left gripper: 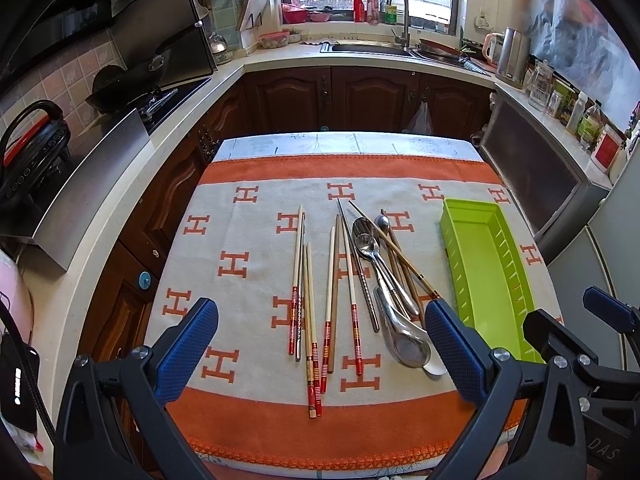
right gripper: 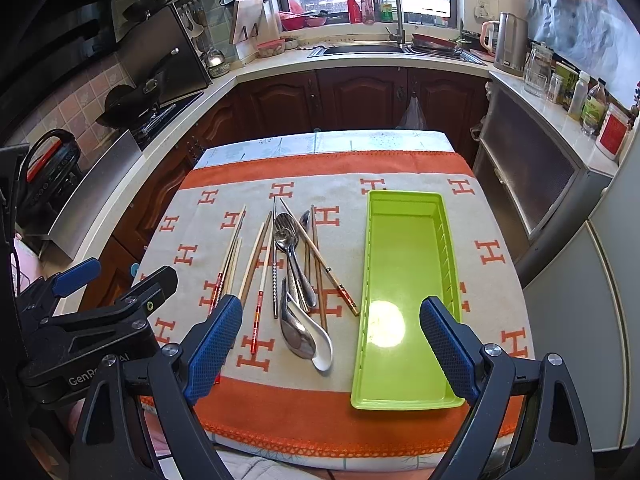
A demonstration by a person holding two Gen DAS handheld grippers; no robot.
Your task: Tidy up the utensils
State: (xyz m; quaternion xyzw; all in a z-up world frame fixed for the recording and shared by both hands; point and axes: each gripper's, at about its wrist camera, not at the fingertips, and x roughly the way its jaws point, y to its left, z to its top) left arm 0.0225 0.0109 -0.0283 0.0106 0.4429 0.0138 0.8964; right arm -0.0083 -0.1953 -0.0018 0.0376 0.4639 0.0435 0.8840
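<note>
Several chopsticks (left gripper: 312,312) and metal spoons (left gripper: 376,256) lie loose on an orange and beige cloth (left gripper: 240,280), with a white ceramic spoon (left gripper: 434,368) at the near end of the pile. An empty green tray (left gripper: 486,272) lies to their right. My left gripper (left gripper: 320,352) is open and empty above the near ends of the chopsticks. In the right wrist view the chopsticks (right gripper: 256,268), spoons (right gripper: 296,264) and green tray (right gripper: 404,292) show too. My right gripper (right gripper: 332,348) is open and empty, above the tray's near left rim.
The cloth covers a small table (left gripper: 344,142) in a kitchen. A stove with a wok (left gripper: 132,84) is on the left counter, a sink (left gripper: 368,48) at the back, a steel cabinet (left gripper: 536,176) and bottles on the right. The right gripper's body (left gripper: 580,344) is beside the left one.
</note>
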